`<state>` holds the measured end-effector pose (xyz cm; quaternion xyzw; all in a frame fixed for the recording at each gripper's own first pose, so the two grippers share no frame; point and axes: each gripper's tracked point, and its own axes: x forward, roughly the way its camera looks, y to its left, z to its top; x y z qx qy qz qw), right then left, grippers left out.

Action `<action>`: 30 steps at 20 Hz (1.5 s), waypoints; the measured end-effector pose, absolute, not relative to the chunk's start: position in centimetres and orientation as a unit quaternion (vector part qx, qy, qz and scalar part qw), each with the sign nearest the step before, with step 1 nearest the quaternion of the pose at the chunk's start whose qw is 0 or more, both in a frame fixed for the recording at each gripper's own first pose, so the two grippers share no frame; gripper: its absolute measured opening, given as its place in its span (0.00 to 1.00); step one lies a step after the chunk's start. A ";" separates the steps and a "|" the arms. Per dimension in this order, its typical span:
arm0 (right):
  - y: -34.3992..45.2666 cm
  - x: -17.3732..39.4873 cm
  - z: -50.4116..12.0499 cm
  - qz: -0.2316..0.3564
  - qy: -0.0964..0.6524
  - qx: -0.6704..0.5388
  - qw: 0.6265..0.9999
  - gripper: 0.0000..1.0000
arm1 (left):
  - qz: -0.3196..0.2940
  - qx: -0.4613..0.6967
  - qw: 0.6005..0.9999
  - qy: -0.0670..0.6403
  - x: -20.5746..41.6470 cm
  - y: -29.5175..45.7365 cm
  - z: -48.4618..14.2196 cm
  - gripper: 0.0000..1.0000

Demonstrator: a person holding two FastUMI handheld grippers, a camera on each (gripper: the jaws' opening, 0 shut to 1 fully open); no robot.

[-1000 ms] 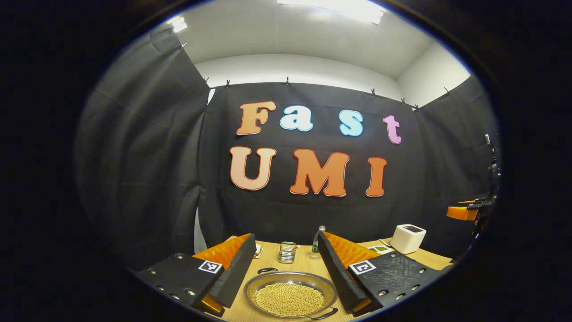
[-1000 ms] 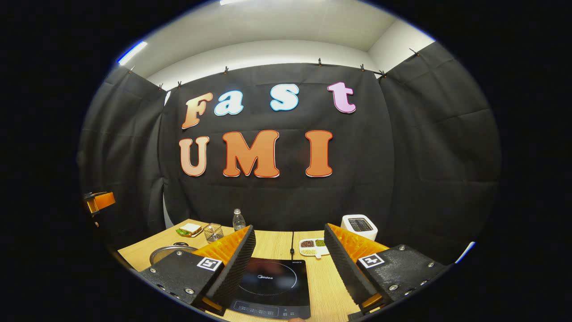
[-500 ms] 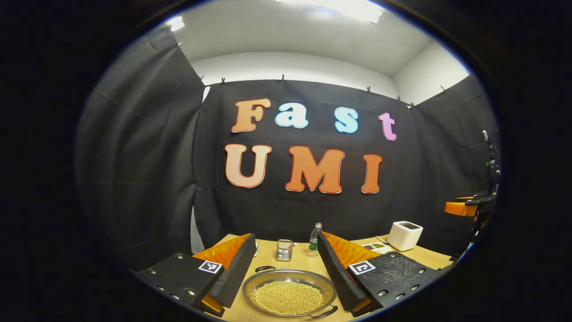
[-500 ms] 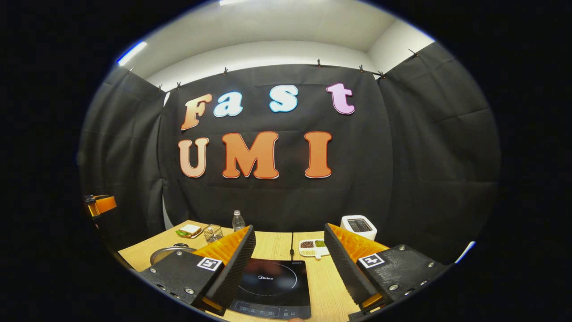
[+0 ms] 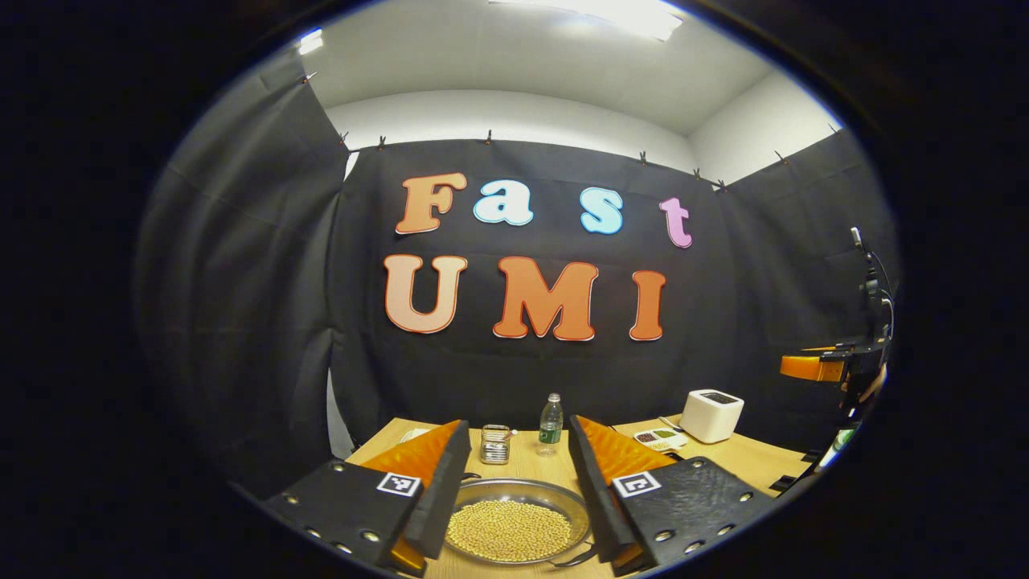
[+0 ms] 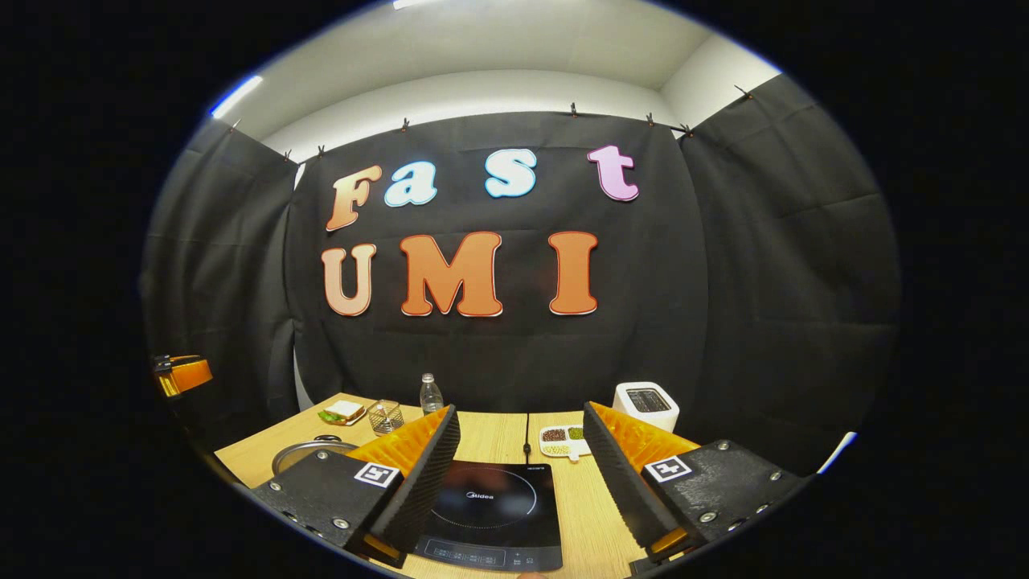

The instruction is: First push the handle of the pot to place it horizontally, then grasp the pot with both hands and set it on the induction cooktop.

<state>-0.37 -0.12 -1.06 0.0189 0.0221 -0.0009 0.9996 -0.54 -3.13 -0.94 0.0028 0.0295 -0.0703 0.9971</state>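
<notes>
Left gripper [image 5: 514,498] stood wide apart above the pot [image 5: 517,520], holding nothing. The pot, a shallow metal pan filled with yellow beans [image 5: 508,531], sat on the wooden counter [image 5: 526,462] between the two fingers as seen in the left gripper view. One dark handle [image 5: 574,558] showed at the pot's near right rim; whether either finger touched the pot I could not tell.

Behind the pot: a small glass jar [image 5: 495,444] and a clear bottle [image 5: 551,419], side by side. Farther right of the pot, a white toaster [image 5: 712,415] with a divided dish [image 5: 659,437] just beside it. At the far right, the other gripper [image 5: 812,367] hung above the counter.

Right gripper [image 6: 521,482] was likewise spread wide and empty, above the black cooktop [image 6: 492,515]. The cooktop lay flat on the counter [image 6: 579,515], well right of the pot [image 6: 309,452], whose rim peeked out behind the left finger. A sandwich [image 6: 341,413] sat behind the pot near the jar [image 6: 385,417] and bottle [image 6: 431,394]. Dish [image 6: 563,441] and toaster [image 6: 646,405] stood behind the cooktop, to its right.
</notes>
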 end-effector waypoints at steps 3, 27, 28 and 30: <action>-0.5 -0.5 -0.7 -0.007 0.016 0.015 1.000 0.95 | -0.085 0.020 0.995 0.038 -0.7 -3.9 -1.4 0.54; -1.1 -0.4 -1.5 -0.024 0.013 0.015 0.999 0.95 | -0.126 -0.009 0.976 0.177 -6.0 -4.2 -14.4 0.02; -1.2 -0.4 -1.5 -0.026 0.014 0.015 0.999 0.95 | -0.130 -0.010 0.974 0.186 -6.4 -4.6 -15.2 0.02; -1.2 -0.4 -1.7 -0.026 0.015 0.016 0.999 0.95 | -0.136 -0.002 0.969 0.206 -7.2 -4.8 -17.0 0.02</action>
